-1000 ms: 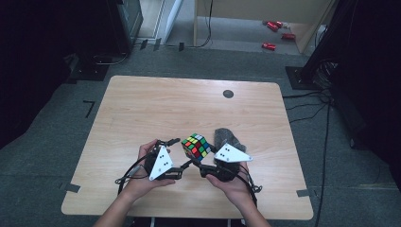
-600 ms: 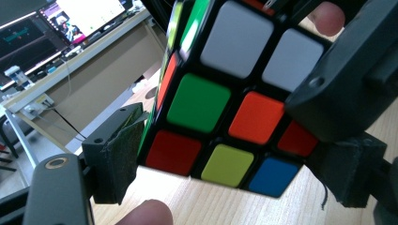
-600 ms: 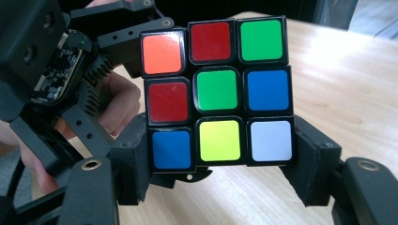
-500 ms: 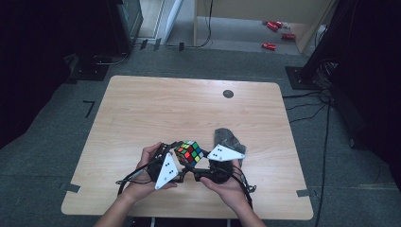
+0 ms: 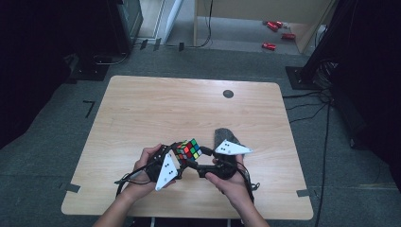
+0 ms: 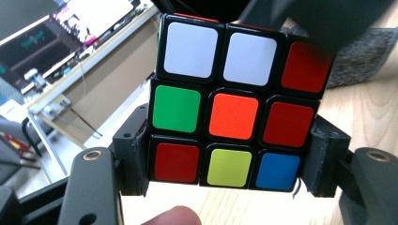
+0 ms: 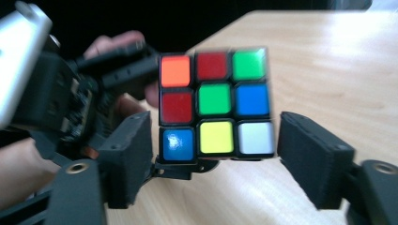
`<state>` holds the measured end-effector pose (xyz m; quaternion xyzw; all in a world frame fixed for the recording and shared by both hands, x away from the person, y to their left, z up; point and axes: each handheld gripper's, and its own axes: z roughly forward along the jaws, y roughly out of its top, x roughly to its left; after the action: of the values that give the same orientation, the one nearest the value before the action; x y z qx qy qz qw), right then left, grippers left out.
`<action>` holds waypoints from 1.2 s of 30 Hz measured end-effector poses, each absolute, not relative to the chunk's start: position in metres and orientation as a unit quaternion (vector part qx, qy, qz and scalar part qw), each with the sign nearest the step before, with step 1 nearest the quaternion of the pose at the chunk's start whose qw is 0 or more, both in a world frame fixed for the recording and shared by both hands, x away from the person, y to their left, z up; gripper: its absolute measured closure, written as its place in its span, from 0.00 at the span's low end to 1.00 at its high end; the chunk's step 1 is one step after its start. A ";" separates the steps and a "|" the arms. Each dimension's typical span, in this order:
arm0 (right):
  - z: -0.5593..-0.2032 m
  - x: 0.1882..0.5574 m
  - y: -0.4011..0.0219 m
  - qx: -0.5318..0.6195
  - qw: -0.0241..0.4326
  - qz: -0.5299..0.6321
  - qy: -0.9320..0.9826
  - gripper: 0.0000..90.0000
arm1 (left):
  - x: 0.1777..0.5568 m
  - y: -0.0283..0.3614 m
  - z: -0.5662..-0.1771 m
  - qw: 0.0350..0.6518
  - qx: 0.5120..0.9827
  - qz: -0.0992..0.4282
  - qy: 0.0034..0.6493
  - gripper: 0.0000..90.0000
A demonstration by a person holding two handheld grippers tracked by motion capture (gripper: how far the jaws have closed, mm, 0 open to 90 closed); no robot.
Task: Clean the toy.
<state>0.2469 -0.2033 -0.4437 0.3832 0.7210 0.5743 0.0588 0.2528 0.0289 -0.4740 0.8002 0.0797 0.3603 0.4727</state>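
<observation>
We clamp left gripper (image 6: 227, 180) pads on bottom layer of cube (image 6: 234, 101), jaws just closed. Right gripper (image 7: 213, 161) jaws apart, just widening, cube between, right pad clear of it. Cube above table (image 5: 142, 109).

Glossy plastic puzzle cube (image 6: 233, 112), matt pale wood table (image 5: 156, 109), fuzzy grey cloth (image 5: 222, 136)

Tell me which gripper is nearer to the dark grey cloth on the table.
Right. The right gripper sits just beside the grey cloth; the left gripper, clamping the Rubik's cube, is farther off, beyond the cube.
</observation>
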 end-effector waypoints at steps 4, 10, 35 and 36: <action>-0.435 0.249 -0.221 0.394 0.098 0.593 0.696 0.27 | 0.259 0.035 -0.471 0.489 0.801 0.327 0.116 0.37; -0.447 0.262 -0.250 0.453 0.242 0.489 0.705 0.38 | 0.270 0.045 -0.464 0.524 0.798 0.234 0.182 0.37; -0.485 0.282 -0.263 0.468 0.200 0.434 0.744 0.75 | 0.280 0.050 -0.465 0.530 0.801 0.164 0.224 0.38; -0.479 0.279 -0.262 0.461 0.193 0.454 0.737 0.75 | 0.279 0.049 -0.465 0.529 0.803 0.164 0.223 0.37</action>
<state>0.2792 -0.2620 -0.4792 0.4614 0.7375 0.4538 0.1930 0.2792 0.0491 -0.4655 0.8025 0.2230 0.1639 0.5286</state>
